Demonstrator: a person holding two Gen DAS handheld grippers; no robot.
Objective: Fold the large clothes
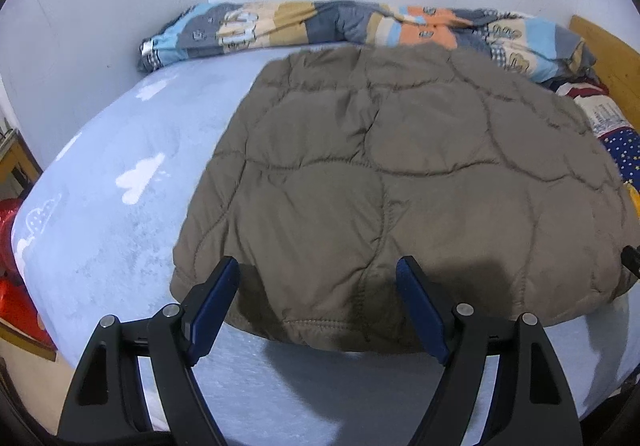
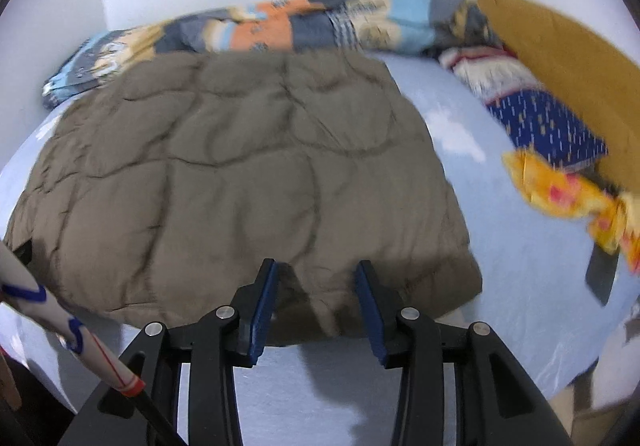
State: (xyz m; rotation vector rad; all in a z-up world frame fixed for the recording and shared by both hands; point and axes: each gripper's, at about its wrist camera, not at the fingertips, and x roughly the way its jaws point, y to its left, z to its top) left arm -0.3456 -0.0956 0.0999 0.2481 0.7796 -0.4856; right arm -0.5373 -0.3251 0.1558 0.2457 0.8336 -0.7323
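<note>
Quilted jacket [image 1: 400, 173], olive-brown, lies folded into a rough rectangle on the bed's light-blue sheet [image 1: 100, 213], far edge touching the rolled patchwork quilt [image 1: 320, 25] along the wall.

Our left claw [image 1: 318, 310] hovers over the near hem, jaws wide, nothing between the pads. Our right claw [image 2: 316, 306] sits over the near hem towards the jacket's right corner, jaws about half apart and empty; no cloth pinched that we can see.

Risks, as we judge them:
- Padded fill is springy, so any further fold may pop back open unless pressed flat.
- Slick shell means a shallow pinch at the hem could slip, or catch the top layer only and peel the stack apart.
- Dragging the bundle forward could pull it off the bed edge.
- Pillows [image 2: 540, 117] and yellow cloth [image 2: 560, 189] on the right are apart from the jacket, low snag risk.

No brand, label or readable writing visible; right view is motion-blurred.
</note>
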